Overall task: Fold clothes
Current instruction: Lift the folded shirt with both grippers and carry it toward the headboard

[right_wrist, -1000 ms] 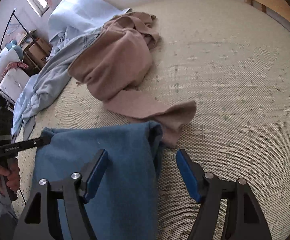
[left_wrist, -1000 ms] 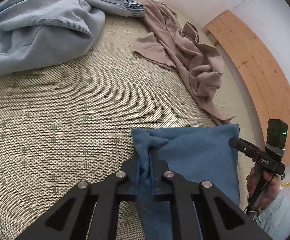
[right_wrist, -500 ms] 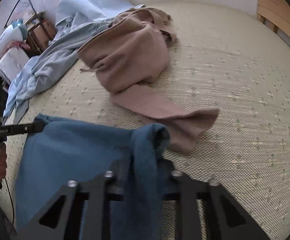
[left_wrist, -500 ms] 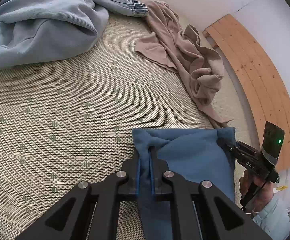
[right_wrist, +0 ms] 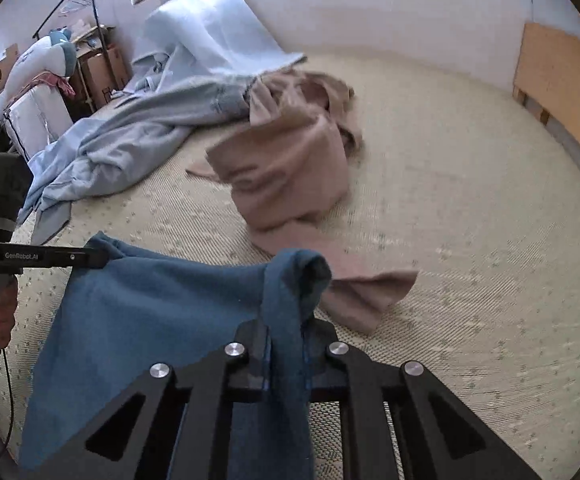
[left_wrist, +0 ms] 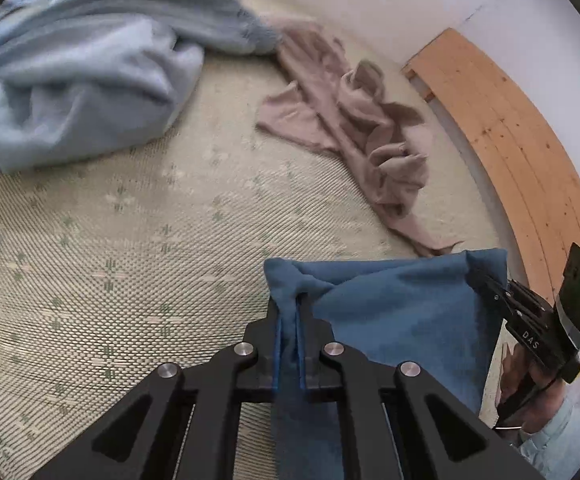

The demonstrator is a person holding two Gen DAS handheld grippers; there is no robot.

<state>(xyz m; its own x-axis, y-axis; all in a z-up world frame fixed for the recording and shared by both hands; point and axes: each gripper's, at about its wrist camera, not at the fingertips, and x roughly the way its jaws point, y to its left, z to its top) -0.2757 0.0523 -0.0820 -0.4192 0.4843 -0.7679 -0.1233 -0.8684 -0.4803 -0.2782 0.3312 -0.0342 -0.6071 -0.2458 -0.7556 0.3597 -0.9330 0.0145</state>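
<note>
The left gripper (left_wrist: 288, 330) is clamped on one top corner of the blue cloth (left_wrist: 401, 312), and the right gripper (right_wrist: 286, 344) pinches the other corner, so the cloth hangs between them with its upper edge stretched nearly straight above the woven mat (left_wrist: 130, 264). A crumpled tan garment (right_wrist: 290, 168) lies just beyond that edge, its tail near the right corner. A light blue garment (left_wrist: 74, 80) is heaped farther off. Bare mat spreads wide to the right, up to the wooden boards (right_wrist: 561, 88).

Home bedroom: woven mat (right_wrist: 469, 240), clothes rack (right_wrist: 90, 20), plush toy (right_wrist: 38, 64).
</note>
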